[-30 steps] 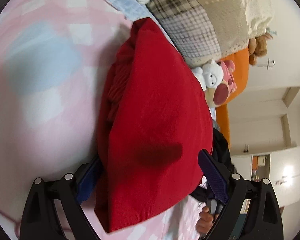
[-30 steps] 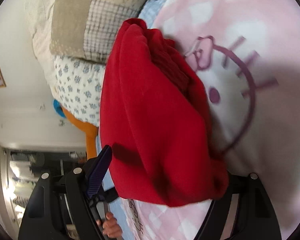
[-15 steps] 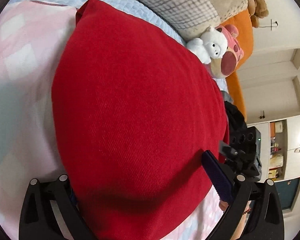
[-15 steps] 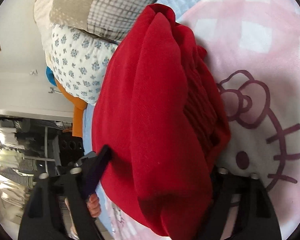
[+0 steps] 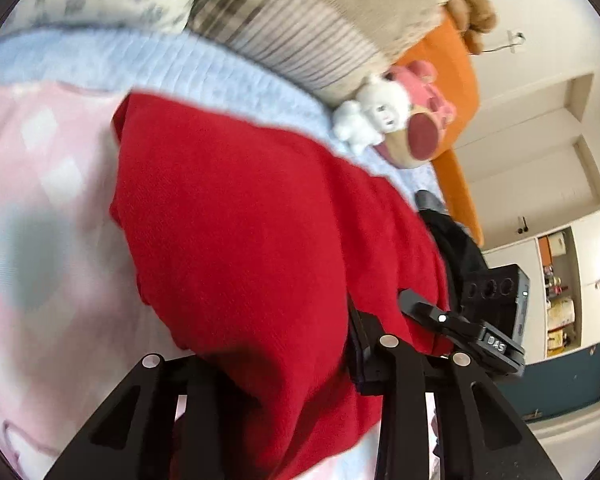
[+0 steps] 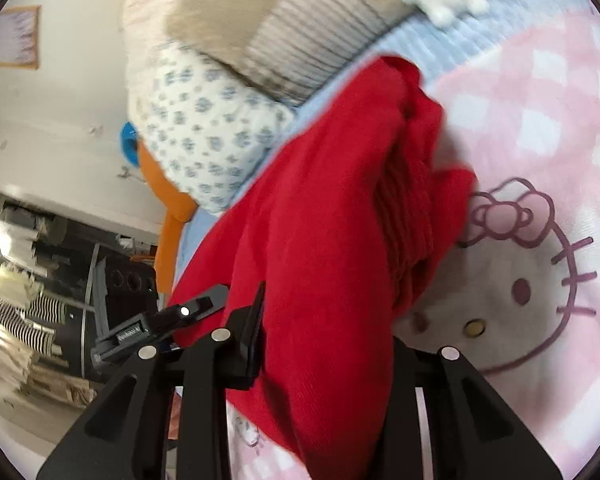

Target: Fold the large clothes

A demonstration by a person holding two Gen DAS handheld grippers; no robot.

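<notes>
Nearest both lenses, the left gripper [image 5: 272, 364] and right gripper [image 6: 324, 340] are each closing their jaws on the near edge of the folded red garment [image 5: 260, 232], which is lying on the pink blanket [image 6: 540, 128] before the pillows [image 6: 300, 36]; lifting evenly should be keeping the fold square.
</notes>
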